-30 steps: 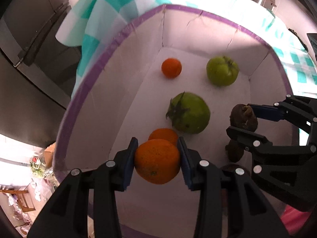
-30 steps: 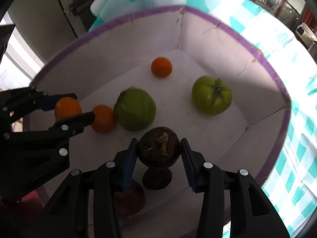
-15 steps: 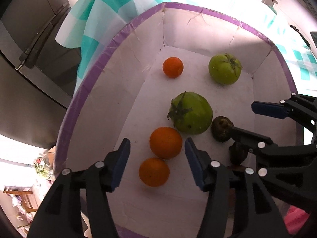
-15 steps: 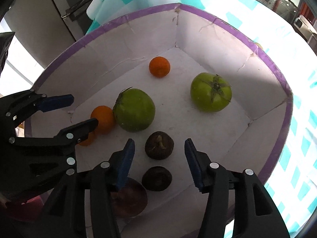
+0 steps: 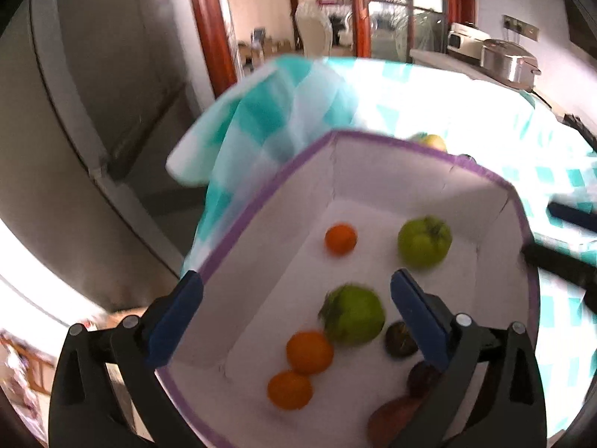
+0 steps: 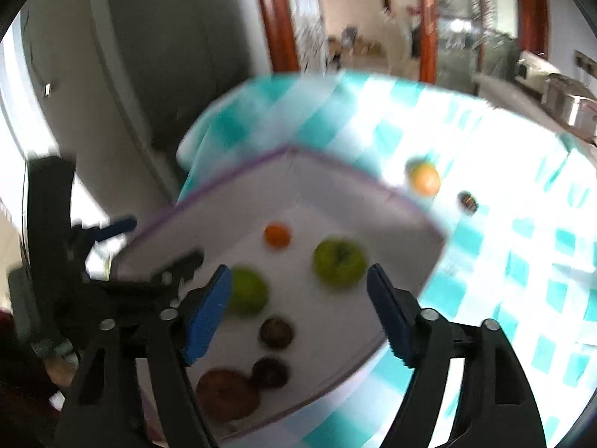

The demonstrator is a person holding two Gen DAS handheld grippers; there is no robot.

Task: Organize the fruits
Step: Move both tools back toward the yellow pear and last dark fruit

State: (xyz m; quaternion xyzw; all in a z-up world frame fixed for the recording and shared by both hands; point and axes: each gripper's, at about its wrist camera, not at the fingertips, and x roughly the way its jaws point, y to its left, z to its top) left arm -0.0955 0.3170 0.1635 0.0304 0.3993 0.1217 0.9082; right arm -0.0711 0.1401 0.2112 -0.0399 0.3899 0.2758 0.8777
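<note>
Sitting in the purple-rimmed white box [image 5: 481, 186], orange, green and dark brown fruits [image 5: 353, 320], both grippers [image 5: 296, 311] [image 6: 296, 298] just spread wide, empty.

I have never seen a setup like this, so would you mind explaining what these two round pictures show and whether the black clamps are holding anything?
Each picture comes from a fisheye camera mounted on a hand-held two-finger gripper, looking forward along its fingers. A person carries one in each hand. The left gripper and the right gripper both stand open and empty; their jaws have just been opening, with nothing between them. Below them is a white box with a purple rim on a teal checked tablecloth. Inside lie three oranges, two green fruits and some dark brown ones. An orange fruit and a small dark one remain on the cloth.
</note>
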